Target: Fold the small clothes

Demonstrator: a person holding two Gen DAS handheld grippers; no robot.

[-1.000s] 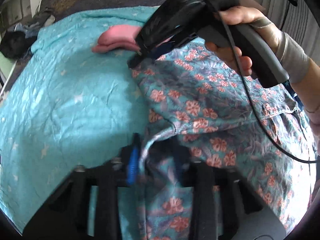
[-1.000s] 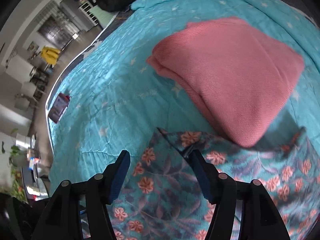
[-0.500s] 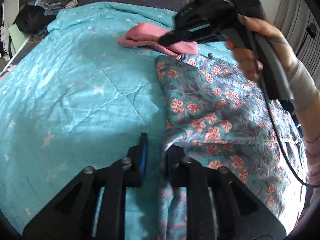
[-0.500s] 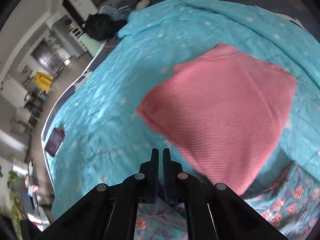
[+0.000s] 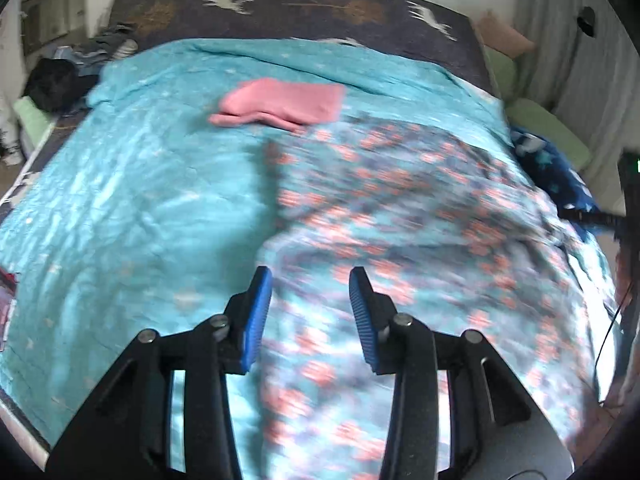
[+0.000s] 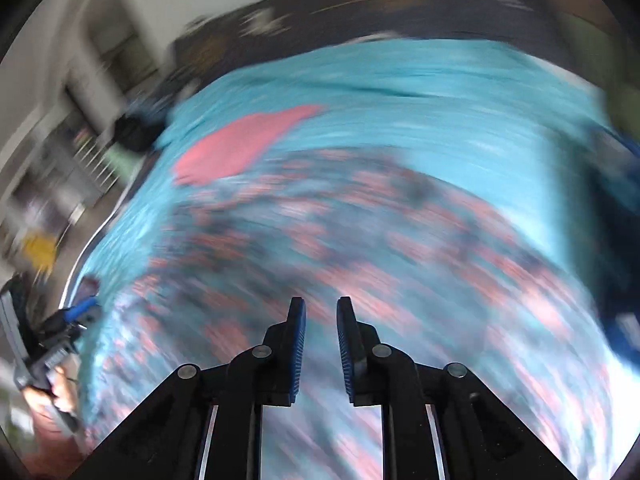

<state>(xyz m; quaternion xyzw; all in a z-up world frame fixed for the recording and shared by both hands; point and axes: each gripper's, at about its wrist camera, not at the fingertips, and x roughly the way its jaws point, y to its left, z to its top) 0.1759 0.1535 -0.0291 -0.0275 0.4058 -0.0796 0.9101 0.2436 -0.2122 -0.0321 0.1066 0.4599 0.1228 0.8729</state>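
Observation:
A teal floral garment (image 5: 400, 240) lies spread on the turquoise bed cover, blurred by motion; it also shows in the right wrist view (image 6: 360, 248). A folded pink garment (image 5: 280, 104) lies beyond it toward the headboard, and appears in the right wrist view (image 6: 240, 144). My left gripper (image 5: 310, 284) is open and empty, raised above the floral garment's near left edge. My right gripper (image 6: 320, 316) is open with a narrow gap, empty, above the floral garment. The left gripper (image 6: 76, 316) shows at the far left of the right wrist view.
The turquoise star-print cover (image 5: 120, 200) spans the bed. A dark headboard blanket (image 5: 300, 8) lies at the back. Dark clothes (image 5: 52, 80) sit at the far left corner. A navy star cloth (image 5: 560, 168) and green pillows (image 5: 552, 128) lie at the right.
Both grippers let go of the floral garment, opened and pulled back and up. The garment now lies flat on the bed. Both views are blurred by fast motion.

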